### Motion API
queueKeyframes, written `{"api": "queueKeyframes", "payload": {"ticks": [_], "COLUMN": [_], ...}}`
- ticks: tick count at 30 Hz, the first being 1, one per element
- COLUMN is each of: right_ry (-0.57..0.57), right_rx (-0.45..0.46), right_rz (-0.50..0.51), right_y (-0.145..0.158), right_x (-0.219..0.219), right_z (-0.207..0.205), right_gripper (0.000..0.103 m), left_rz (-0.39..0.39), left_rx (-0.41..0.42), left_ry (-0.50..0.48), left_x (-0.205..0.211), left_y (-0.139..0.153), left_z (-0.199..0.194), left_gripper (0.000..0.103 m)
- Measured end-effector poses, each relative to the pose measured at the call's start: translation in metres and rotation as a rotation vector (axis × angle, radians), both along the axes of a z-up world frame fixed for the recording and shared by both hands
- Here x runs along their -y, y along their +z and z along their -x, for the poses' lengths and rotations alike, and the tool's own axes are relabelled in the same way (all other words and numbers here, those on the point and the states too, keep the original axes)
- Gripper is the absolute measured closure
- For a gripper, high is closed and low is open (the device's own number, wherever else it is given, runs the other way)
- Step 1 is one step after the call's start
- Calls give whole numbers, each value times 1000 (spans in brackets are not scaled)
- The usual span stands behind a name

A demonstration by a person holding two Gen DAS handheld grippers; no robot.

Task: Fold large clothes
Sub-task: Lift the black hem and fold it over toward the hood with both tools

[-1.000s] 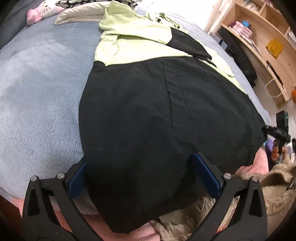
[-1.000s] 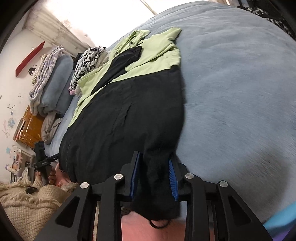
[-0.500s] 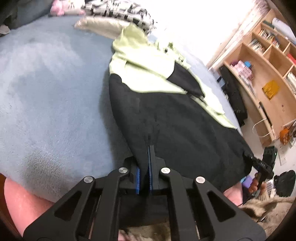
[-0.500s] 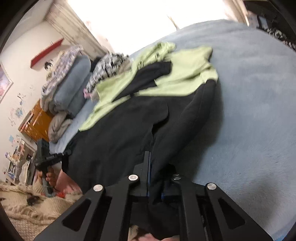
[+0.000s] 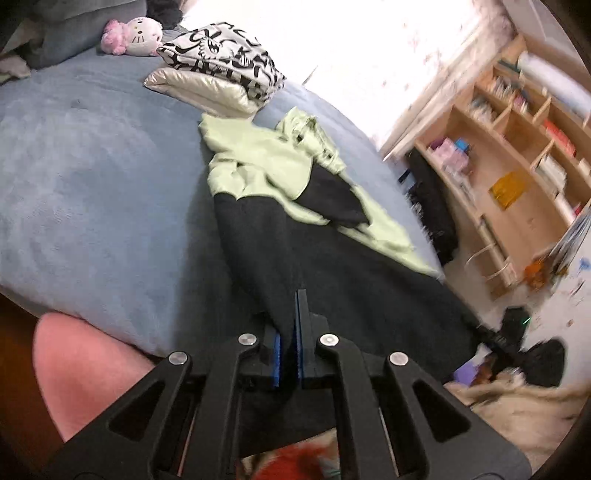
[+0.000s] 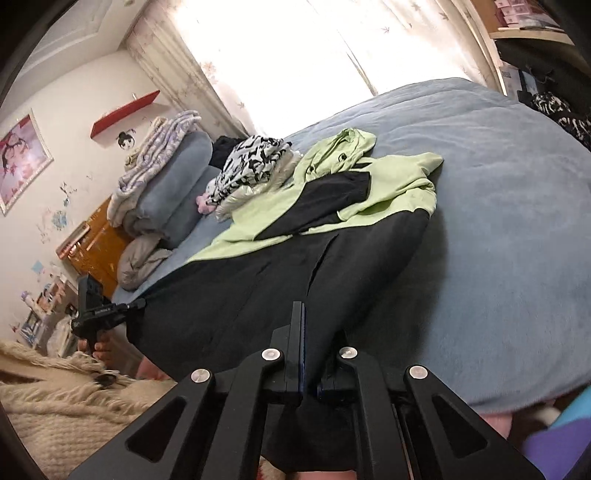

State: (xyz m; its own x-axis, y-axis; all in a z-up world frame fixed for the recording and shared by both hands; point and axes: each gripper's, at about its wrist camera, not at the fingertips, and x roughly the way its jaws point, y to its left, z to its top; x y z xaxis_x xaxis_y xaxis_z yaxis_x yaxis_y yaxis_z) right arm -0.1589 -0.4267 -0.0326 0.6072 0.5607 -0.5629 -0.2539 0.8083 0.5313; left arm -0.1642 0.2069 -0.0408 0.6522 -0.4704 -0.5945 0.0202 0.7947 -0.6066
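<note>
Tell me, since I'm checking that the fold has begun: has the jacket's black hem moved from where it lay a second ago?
Yes. Both grippers, left and right, are shut on the hem and have lifted it off the blue blanket, toward the green hood.

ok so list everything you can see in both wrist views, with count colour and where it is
jacket: 1, black lower part, light green top, spread on the bed, hem lifted
bed: 1, blue fleece cover, under the jacket
folded clothes: 1 stack, black-and-white on silver, beyond the jacket
plush toy: 1, pink and white, far end of bed
rolled bedding: 1 pile, blue and lilac, far left in the right view
shelf unit: 1, pale wood, beside the bed
left gripper: 1, black, blue pads, shut on one hem corner
right gripper: 1, black, shut on the other hem corner
</note>
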Motion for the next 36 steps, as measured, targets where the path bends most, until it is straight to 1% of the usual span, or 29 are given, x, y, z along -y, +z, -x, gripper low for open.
{"api": "queueKeyframes", "payload": {"ticks": [1,3,4,7,9,10,11,12,13,14,15,16,17,18,19,20,21,22,23,24,25,26,27,29,31,32,33,35,36], "right_ry": [-25,-58,-74,-154,-215,-250,-277,-300,-327,-348,-376,-390,-414,-435,-463,-487,-503,-513,-512,-514,-513,-507,-491,-452,-422,-403,-391,-370,-361], "right_rx": [-8,-13,-10,-13,-28,-39,-53,-70,-84,-98,-128,-148,-183,-203,-221,-231,-236,-248,-260,-264,-258,-253,-249,-245,-247,-244,-241,-245,-251], "right_rz": [-33,-88,-105,-196,-259,-281,-291,-303,-316,-314,-311,-311,-304,-288,-264,-239,-219,-204,-200,-196,-172,-136,-82,10,78,100,110,129,133], "right_y": [2,6,9,18,21,21,21,20,18,17,12,8,0,-8,-17,-23,-28,-36,-44,-52,-60,-65,-71,-83,-94,-100,-108,-119,-126], "right_x": [2,11,13,23,35,43,47,55,56,59,60,60,58,56,55,56,58,58,57,61,61,59,56,48,44,40,38,31,27], "right_z": [-5,-16,-24,-63,-97,-121,-142,-167,-198,-218,-249,-273,-303,-327,-350,-367,-380,-400,-414,-429,-438,-446,-456,-469,-480,-487,-488,-500,-507], "right_gripper": [100,100,100,100,100,100,100,99,99,98,95,91,81,67,59,46,41,40,40,40,40,40,40,40,40,40,40,40,40], "left_rz": [45,101,131,184,208,225,250,265,260,255,254,237,227,206,189,184,177,156,150,157,156,148,126,70,5,-50,-91,-255,-334], "left_rx": [10,38,51,84,86,83,65,54,39,15,-22,-57,-83,-124,-162,-188,-218,-240,-241,-220,-196,-180,-162,-135,-91,-63,-45,8,23], "left_ry": [11,45,64,136,204,239,283,302,331,364,403,427,447,471,467,462,454,455,463,465,464,465,465,420,328,259,216,73,19], "left_x": [-2,-5,-7,-14,-23,-29,-37,-42,-48,-52,-56,-59,-61,-62,-62,-62,-61,-63,-65,-69,-74,-76,-79,-80,-76,-71,-67,-49,-41], "left_y": [4,13,18,32,38,40,38,35,32,28,20,11,2,-10,-23,-35,-45,-53,-59,-63,-65,-67,-67,-67,-66,-64,-60,-56,-54], "left_z": [-4,-18,-32,-76,-113,-135,-159,-178,-204,-226,-255,-279,-295,-315,-336,-349,-363,-375,-380,-385,-389,-390,-392,-396,-398,-398,-390,-379,-372], "left_gripper": [101,101,101,101,101,101,101,101,101,100,100,100,100,100,100,100,99,97,92,80,72,55,48,48,48,48,48,48,48]}}
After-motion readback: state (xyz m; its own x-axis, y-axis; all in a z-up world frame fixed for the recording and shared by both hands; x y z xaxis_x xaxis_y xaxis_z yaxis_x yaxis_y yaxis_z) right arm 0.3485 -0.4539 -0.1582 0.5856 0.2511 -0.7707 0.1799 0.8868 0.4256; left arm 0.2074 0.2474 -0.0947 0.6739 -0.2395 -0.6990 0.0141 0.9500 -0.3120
